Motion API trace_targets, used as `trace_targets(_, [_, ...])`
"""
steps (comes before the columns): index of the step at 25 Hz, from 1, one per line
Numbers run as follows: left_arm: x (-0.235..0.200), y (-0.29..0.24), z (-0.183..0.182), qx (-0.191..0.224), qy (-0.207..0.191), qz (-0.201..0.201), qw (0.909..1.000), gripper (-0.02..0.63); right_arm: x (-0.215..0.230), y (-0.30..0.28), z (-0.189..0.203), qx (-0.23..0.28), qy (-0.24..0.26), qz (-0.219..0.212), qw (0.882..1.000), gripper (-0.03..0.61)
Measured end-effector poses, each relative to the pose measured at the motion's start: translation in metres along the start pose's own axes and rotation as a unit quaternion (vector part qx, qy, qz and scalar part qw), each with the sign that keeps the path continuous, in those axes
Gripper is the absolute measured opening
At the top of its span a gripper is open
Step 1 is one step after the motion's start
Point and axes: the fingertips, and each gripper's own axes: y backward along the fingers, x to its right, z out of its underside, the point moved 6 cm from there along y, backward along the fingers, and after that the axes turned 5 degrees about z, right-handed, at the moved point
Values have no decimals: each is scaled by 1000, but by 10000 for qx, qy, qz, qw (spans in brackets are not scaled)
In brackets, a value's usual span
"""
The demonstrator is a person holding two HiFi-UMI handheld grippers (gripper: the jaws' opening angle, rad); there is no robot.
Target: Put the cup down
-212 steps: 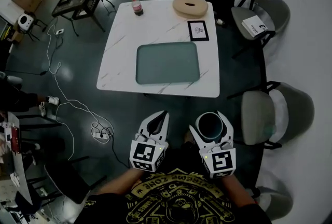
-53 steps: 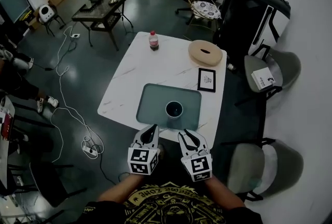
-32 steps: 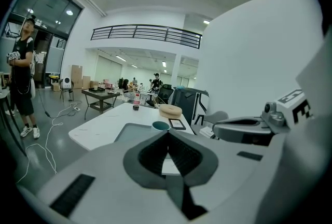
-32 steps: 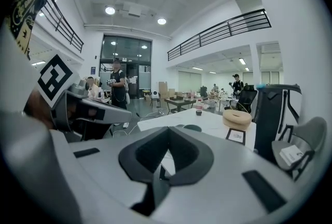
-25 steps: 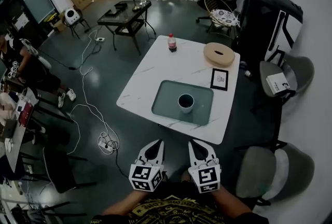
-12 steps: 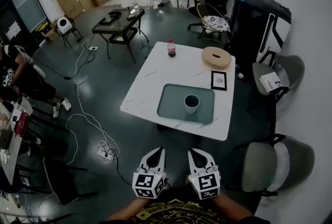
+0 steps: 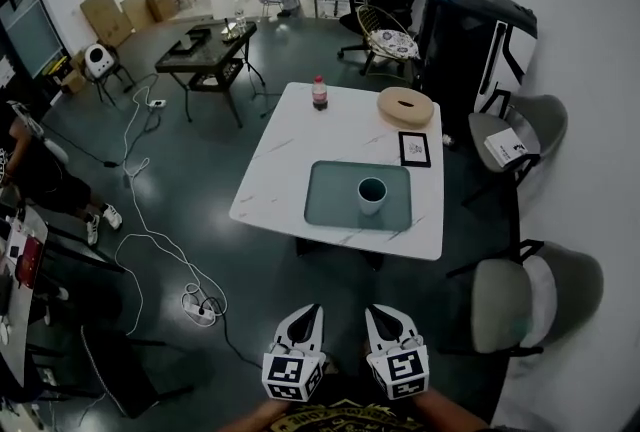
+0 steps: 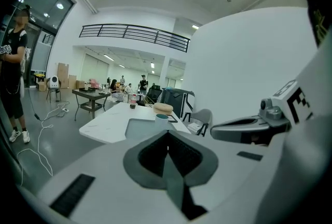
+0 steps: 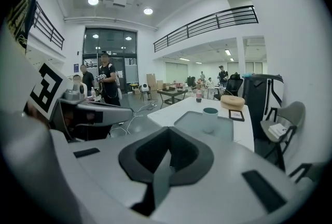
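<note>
A pale cup (image 7: 371,194) with a dark inside stands upright on the grey-green tray (image 7: 335,197) on the white marble table (image 7: 280,165). It shows small in the left gripper view as the cup (image 8: 161,119) and in the right gripper view as the cup (image 9: 210,118). Both grippers are held low near my body, well back from the table over the dark floor. My left gripper (image 7: 305,317) is shut and empty. My right gripper (image 7: 381,317) is shut and empty too.
On the table's far side stand a red-capped bottle (image 7: 319,92), a round wooden disc (image 7: 405,106) and a framed card (image 7: 412,148). Grey chairs (image 7: 535,292) stand at the right. Cables and a power strip (image 7: 195,303) lie on the floor at left. People stand and sit further back.
The view has drawn back from the table, so the table and cup look smaller and farther. Both grippers stay shut, side by side near my body.
</note>
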Motion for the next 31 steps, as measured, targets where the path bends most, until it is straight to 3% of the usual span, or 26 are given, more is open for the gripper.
trace_targets(10, [1, -1, -7, 8, 31, 147, 9999, 11, -2, -1, -10, 47, 56, -22, 10000, 5])
trace_targets(31, [-2, -13, -11, -61, 6, -11, 10000, 11, 11, -12, -18, 179, 56, -71, 9998, 5])
